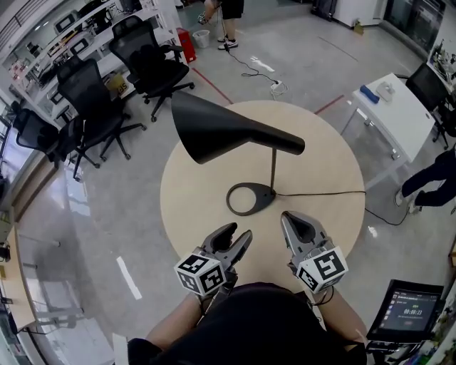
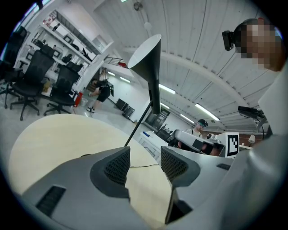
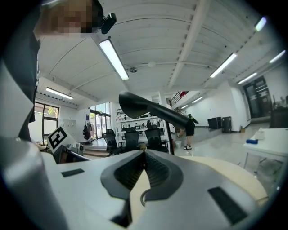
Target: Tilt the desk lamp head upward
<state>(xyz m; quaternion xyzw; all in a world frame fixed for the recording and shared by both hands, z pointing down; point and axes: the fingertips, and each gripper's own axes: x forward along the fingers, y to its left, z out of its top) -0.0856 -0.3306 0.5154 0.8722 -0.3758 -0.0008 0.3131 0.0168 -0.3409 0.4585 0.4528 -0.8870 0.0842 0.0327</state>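
Observation:
A black desk lamp stands on the round pale table (image 1: pixel 185 185). Its cone-shaped head (image 1: pixel 214 130) points left and away, on a thin stem (image 1: pixel 273 167) rising from a ring base (image 1: pixel 249 198). My left gripper (image 1: pixel 239 239) hovers over the near table edge, jaws open and empty, short of the base. My right gripper (image 1: pixel 291 219) is beside it, jaws shut on nothing, to the right of the base. In the left gripper view the lamp head (image 2: pixel 148 67) rises above the open jaws (image 2: pixel 144 164). In the right gripper view the head (image 3: pixel 148 109) crosses above the shut jaws (image 3: pixel 144 155).
The lamp's cord (image 1: pixel 320 192) runs right across the table and off its edge. Black office chairs (image 1: pixel 107 107) stand to the far left, a white desk (image 1: pixel 392 114) at the right. A tablet (image 1: pixel 406 310) sits at the lower right. A person (image 1: pixel 221 14) stands far off.

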